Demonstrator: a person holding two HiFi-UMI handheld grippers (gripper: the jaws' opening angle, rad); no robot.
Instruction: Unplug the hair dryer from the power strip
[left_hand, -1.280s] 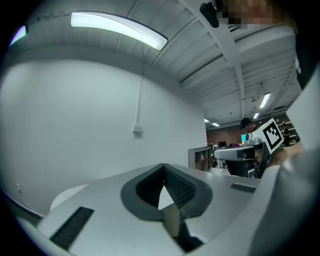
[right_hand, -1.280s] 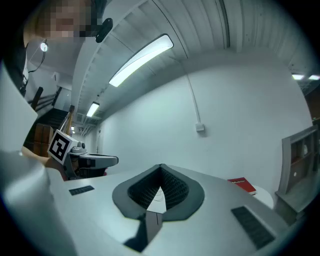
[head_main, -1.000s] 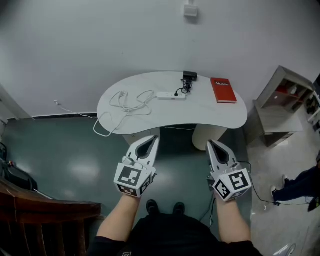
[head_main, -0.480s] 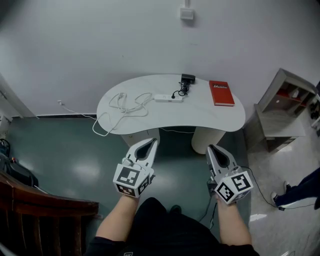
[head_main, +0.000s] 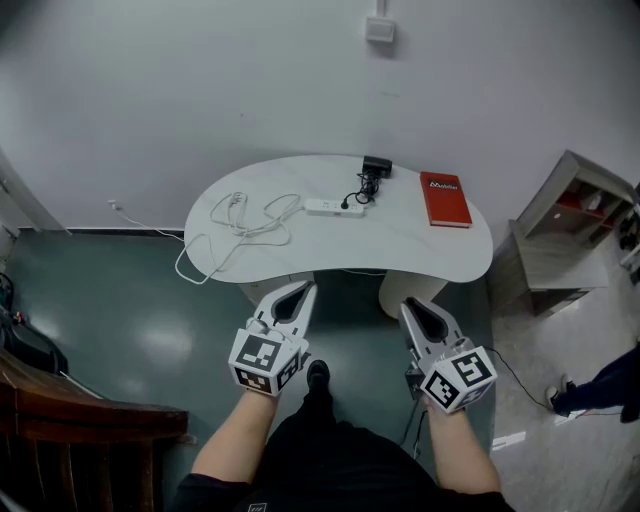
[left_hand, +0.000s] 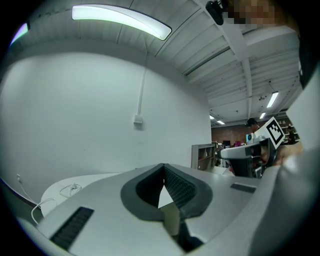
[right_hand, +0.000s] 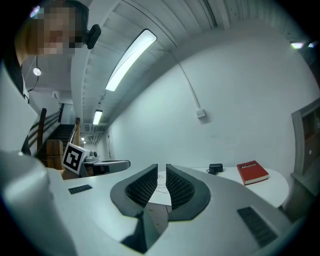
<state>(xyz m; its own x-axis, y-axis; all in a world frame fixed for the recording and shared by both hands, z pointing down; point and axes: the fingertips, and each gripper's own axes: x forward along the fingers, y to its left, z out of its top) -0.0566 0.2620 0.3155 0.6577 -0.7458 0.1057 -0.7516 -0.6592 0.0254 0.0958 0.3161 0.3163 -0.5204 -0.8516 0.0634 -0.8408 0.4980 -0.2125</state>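
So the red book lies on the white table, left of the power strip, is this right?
No: the red book lies on the white table, right of the power strip, not left. The head view shows it.

Light was bright and even, from a ceiling tube (left_hand: 120, 22) | floor (head_main: 165, 340) carried soft glare | shadows were faint | both gripper views bowed at edges, corners black

Hair dryer (head_main: 377, 165) (perhaps the black lump beyond the power strip (head_main: 333, 207)) too small for certainty.
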